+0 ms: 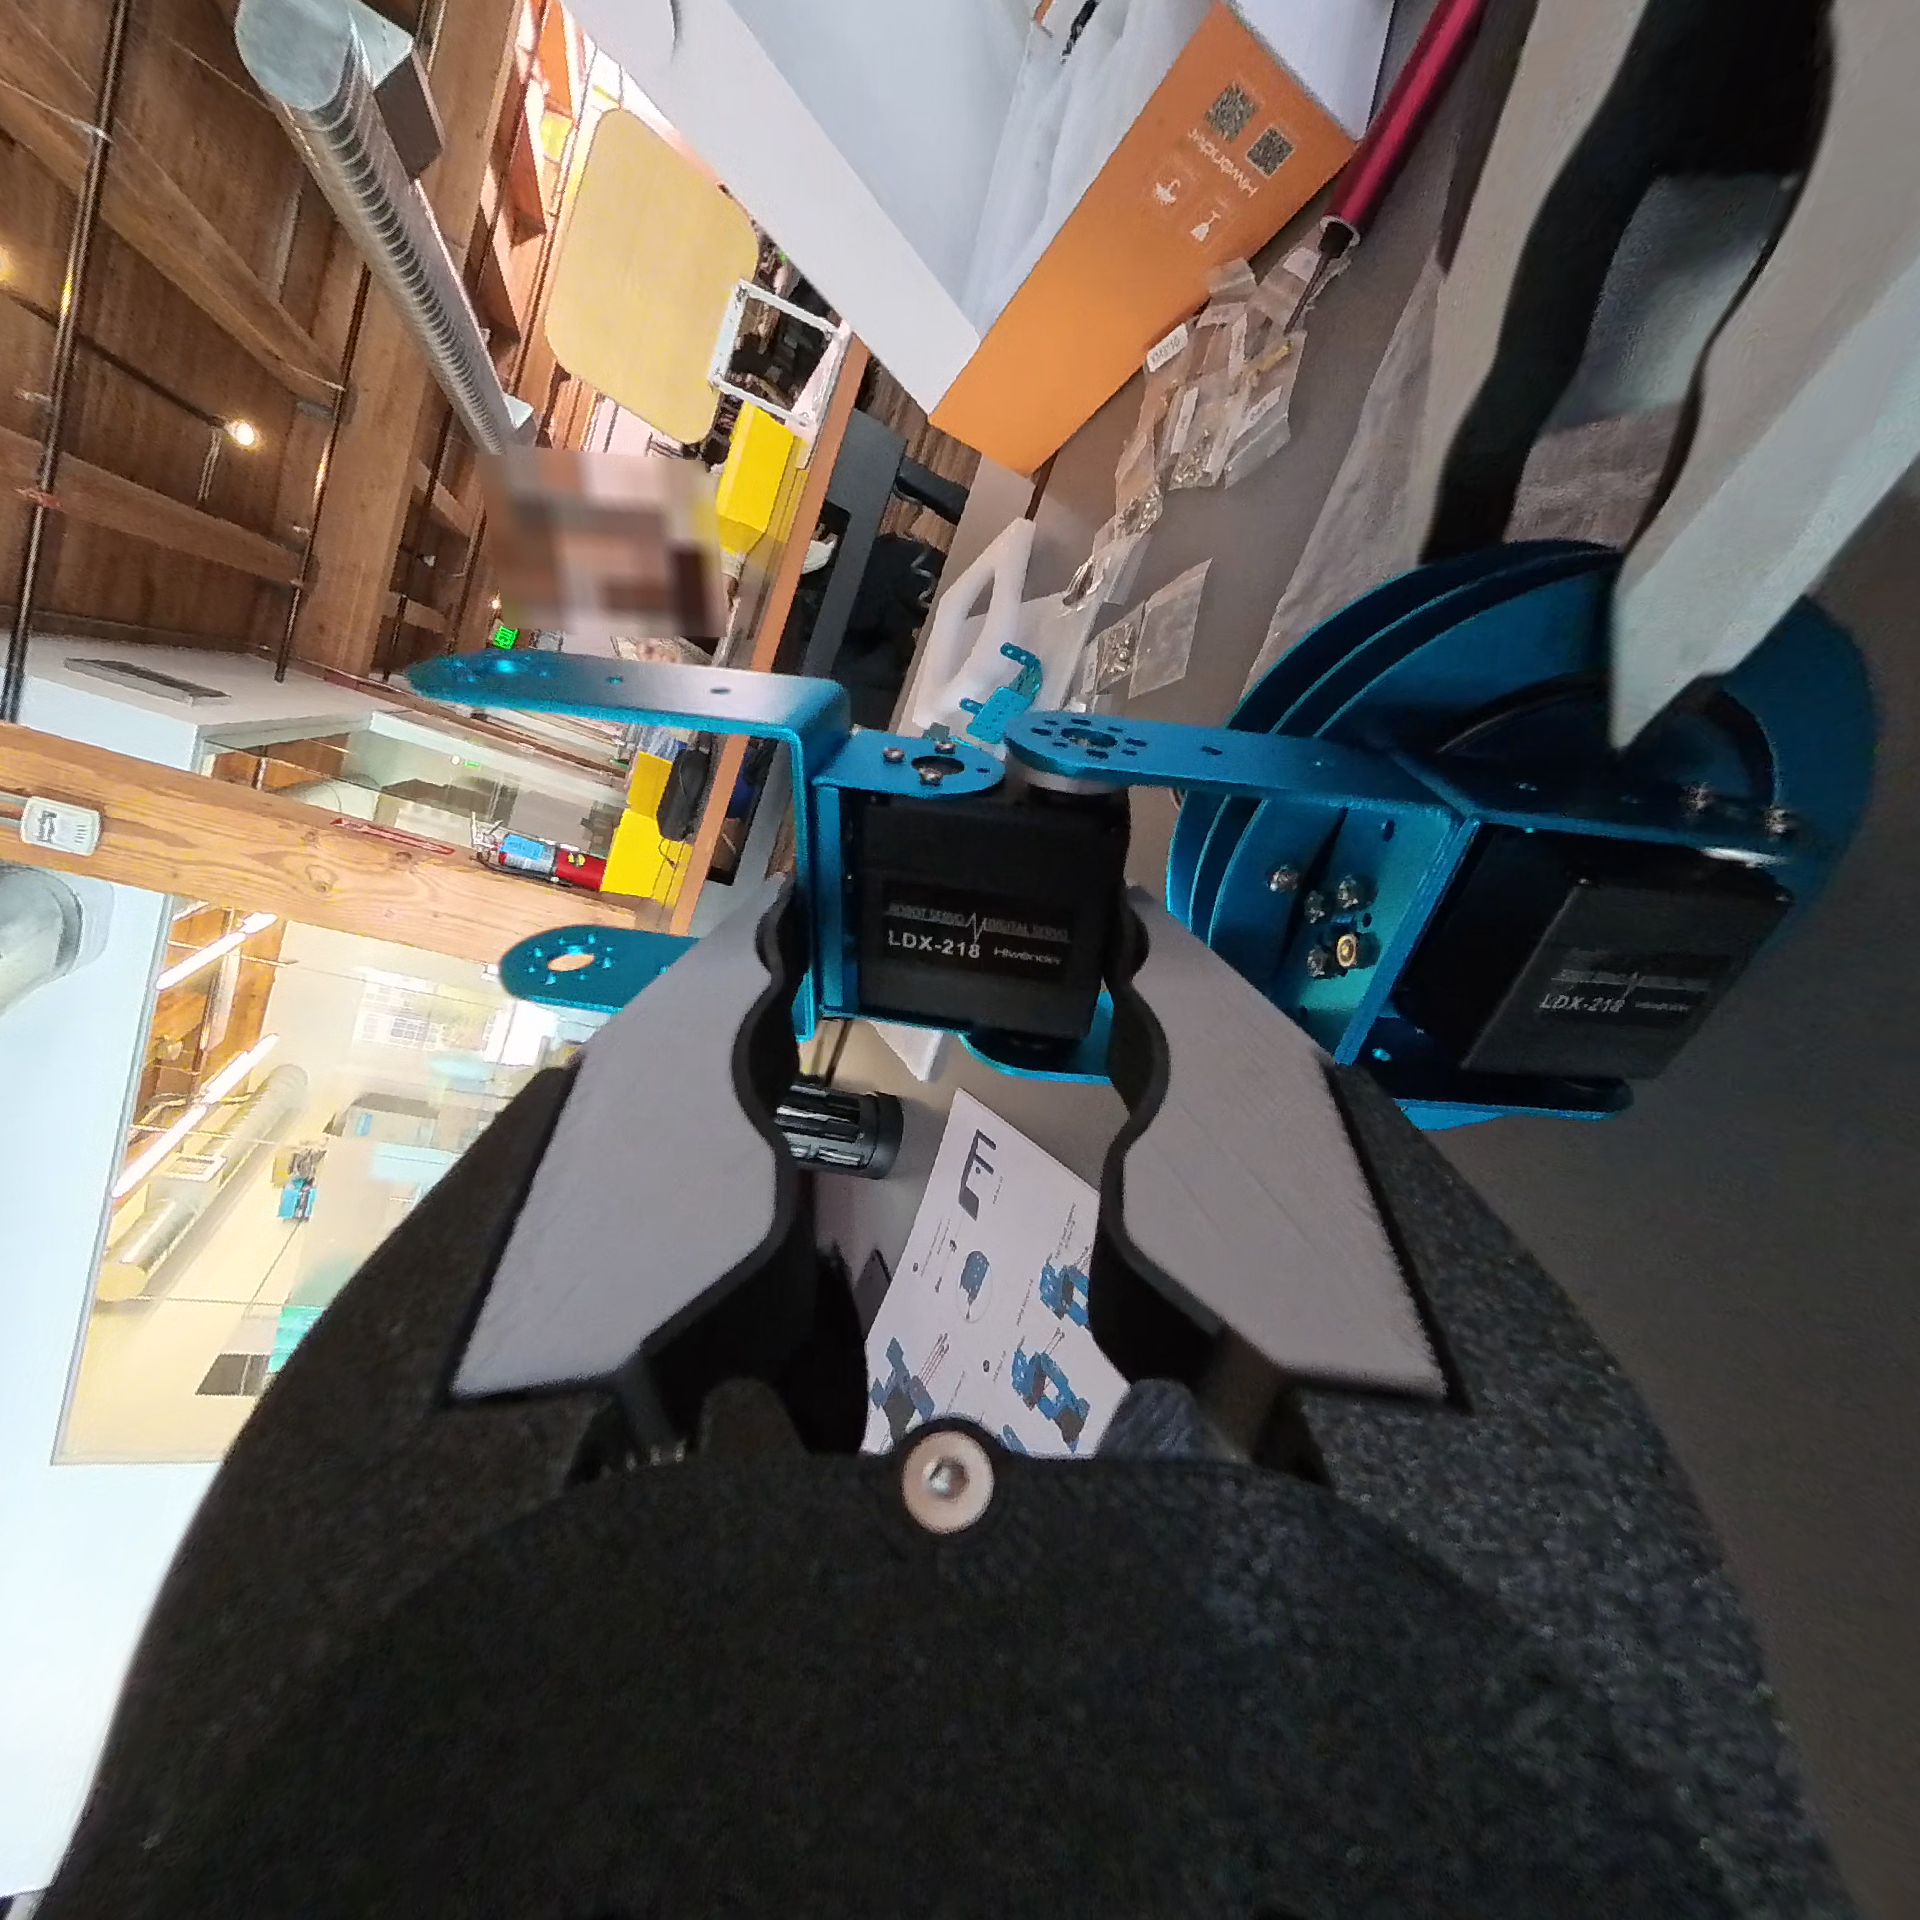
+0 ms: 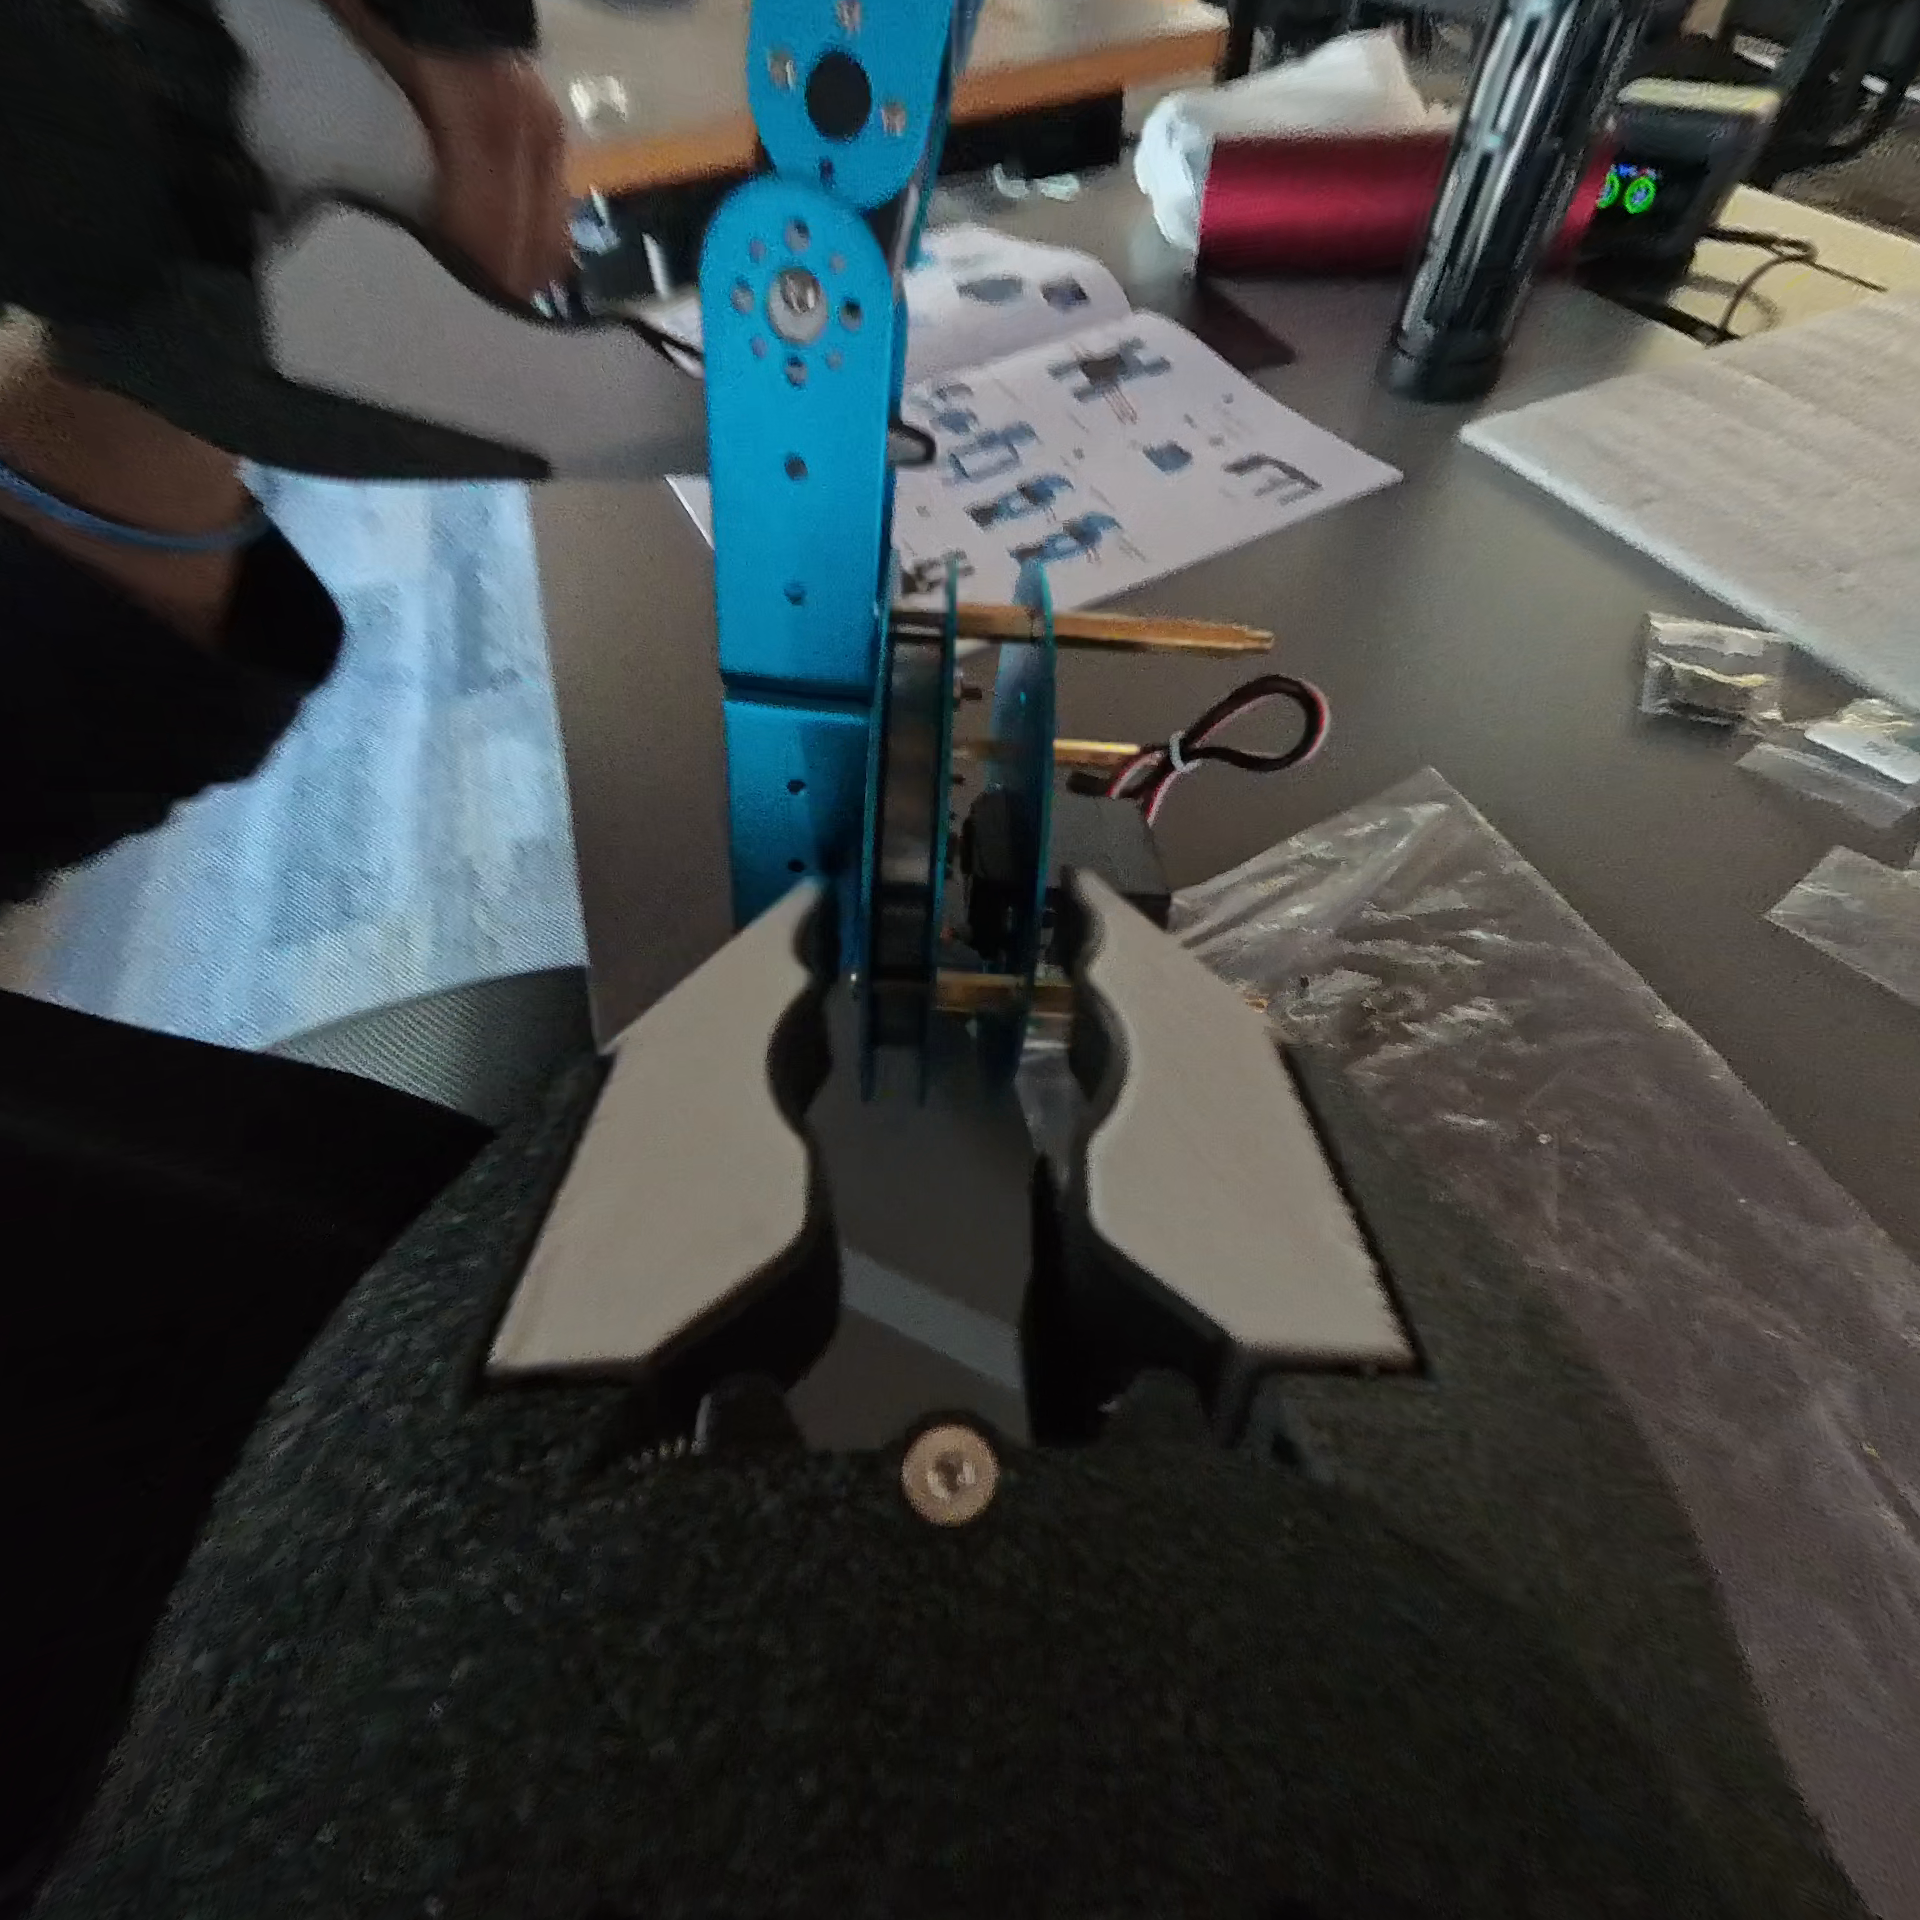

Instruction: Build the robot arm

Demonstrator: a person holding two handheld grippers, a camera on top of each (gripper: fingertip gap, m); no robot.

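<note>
My left claw (image 1: 956,935) pinches a rigid black servo (image 1: 977,940) in its blue bracket (image 1: 821,790); right claw (image 2: 945,914) seemingly grips stiff blue discs (image 2: 1023,831), edges likely slippery.

Blue servo assembly (image 1: 966,935) between both tools; parts bags (image 2: 1455,1039) crowding right side.

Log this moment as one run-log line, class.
left gripper: shut on black servo | right gripper: shut on blue disc base | table: manual

Two black servos (image 1: 977,940) (image 1: 1590,977), two grippers (image 1: 961,935) (image 2: 945,925), one orange box (image 1: 1143,239), one instruction sheet (image 2: 1122,457) show.
</note>
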